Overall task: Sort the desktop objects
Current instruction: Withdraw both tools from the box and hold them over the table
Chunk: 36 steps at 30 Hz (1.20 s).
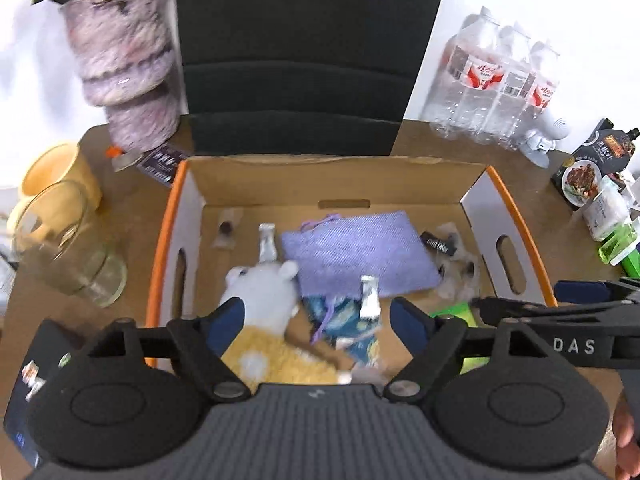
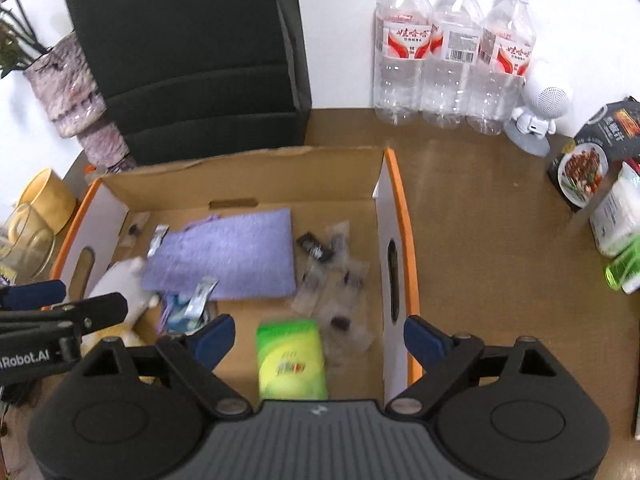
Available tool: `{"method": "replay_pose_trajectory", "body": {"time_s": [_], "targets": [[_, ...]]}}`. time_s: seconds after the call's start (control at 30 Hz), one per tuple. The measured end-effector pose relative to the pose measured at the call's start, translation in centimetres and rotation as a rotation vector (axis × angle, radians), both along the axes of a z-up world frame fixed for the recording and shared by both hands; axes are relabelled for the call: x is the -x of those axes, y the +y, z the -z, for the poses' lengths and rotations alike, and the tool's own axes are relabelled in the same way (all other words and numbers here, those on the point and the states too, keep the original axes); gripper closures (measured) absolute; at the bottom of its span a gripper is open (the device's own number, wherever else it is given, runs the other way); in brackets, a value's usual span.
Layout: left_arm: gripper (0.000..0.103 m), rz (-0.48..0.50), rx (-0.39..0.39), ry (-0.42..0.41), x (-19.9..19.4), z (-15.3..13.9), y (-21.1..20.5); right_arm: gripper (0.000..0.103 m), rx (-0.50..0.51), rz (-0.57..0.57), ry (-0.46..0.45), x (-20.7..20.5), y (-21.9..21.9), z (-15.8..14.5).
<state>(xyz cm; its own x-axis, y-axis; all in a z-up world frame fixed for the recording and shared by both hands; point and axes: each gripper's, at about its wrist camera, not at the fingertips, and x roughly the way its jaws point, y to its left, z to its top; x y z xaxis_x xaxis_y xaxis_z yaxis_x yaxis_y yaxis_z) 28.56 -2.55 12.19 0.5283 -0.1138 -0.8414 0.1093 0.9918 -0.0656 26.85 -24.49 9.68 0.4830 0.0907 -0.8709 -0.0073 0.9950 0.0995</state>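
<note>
An open cardboard box with orange rims (image 1: 394, 180) (image 2: 248, 172) stands on the brown table. Inside lie a purple cloth pouch (image 1: 360, 252) (image 2: 224, 256), a white and yellow plush toy (image 1: 262, 300) (image 2: 120, 284), silver sachets (image 1: 267, 242) (image 2: 202, 292), a blue patterned pouch (image 1: 344, 320), several clear small packets (image 2: 336, 276) and a green packet (image 2: 292, 360). My left gripper (image 1: 318, 318) is open and empty above the plush and pouches. My right gripper (image 2: 320, 336) is open and empty above the green packet, its right finger outside the box's right wall.
A black file holder (image 1: 296, 56) stands behind the box. A textured vase (image 1: 124, 60), a yellow cup (image 1: 60, 172) and a glass jar (image 1: 68, 244) are at the left. Three water bottles (image 2: 452, 52), a white robot figure (image 2: 536, 112), a black food box (image 2: 588, 156) and green items (image 2: 624, 268) are at the right.
</note>
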Motion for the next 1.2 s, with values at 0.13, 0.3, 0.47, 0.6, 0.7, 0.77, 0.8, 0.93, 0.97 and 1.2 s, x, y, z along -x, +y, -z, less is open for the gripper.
{"method": "replay_pose_trajectory", "body": {"time_s": [0.13, 0.3, 0.47, 0.6, 0.7, 0.77, 0.8, 0.93, 0.97, 1.2], "targets": [[0.000, -0.042, -0.016, -0.071, 3.1, -0.9, 0.9, 0.011, -0.019, 0.024, -0.032, 3.9, 1.0, 0.0], [0.000, -0.017, -0.054, -0.219, 10.2, -1.2, 0.9, 0.011, -0.029, 0.009, -0.167, 11.1, 1.9, 0.8], [0.000, -0.041, -0.047, -0.405, 19.9, -0.5, 1.7, 0.004, 0.012, 0.037, -0.341, 19.9, 2.3, 2.4], [0.000, -0.032, -0.054, -0.493, 26.3, 3.0, 2.1, 0.000, -0.001, -0.046, -0.426, 25.9, 2.8, 5.0], [0.000, -0.002, -0.114, -0.471, 28.3, 6.2, 1.8, 0.000, 0.010, -0.061, -0.405, 27.4, 2.8, 6.8], [0.000, 0.001, -0.107, -0.469, 29.0, 7.4, 2.0, 0.000, 0.003, -0.059, -0.402, 28.1, 2.7, 7.5], [0.000, -0.003, -0.084, -0.463, 29.2, 8.0, 2.1, 0.000, -0.004, -0.055, -0.404, 28.3, 2.6, 7.8], [0.000, -0.004, -0.010, -0.431, 29.3, 9.0, 2.6, 0.000, -0.012, -0.054, -0.403, 28.7, 2.7, 8.7], [0.000, 0.007, -0.003, -0.429, 29.3, 9.2, 2.5, 0.000, -0.010, -0.057, -0.401, 28.8, 2.7, 9.0], [0.000, 0.032, -0.011, -0.411, 29.1, 10.6, 2.0, 0.000, -0.025, -0.026, -0.382, 28.7, 2.1, 10.1]]}}
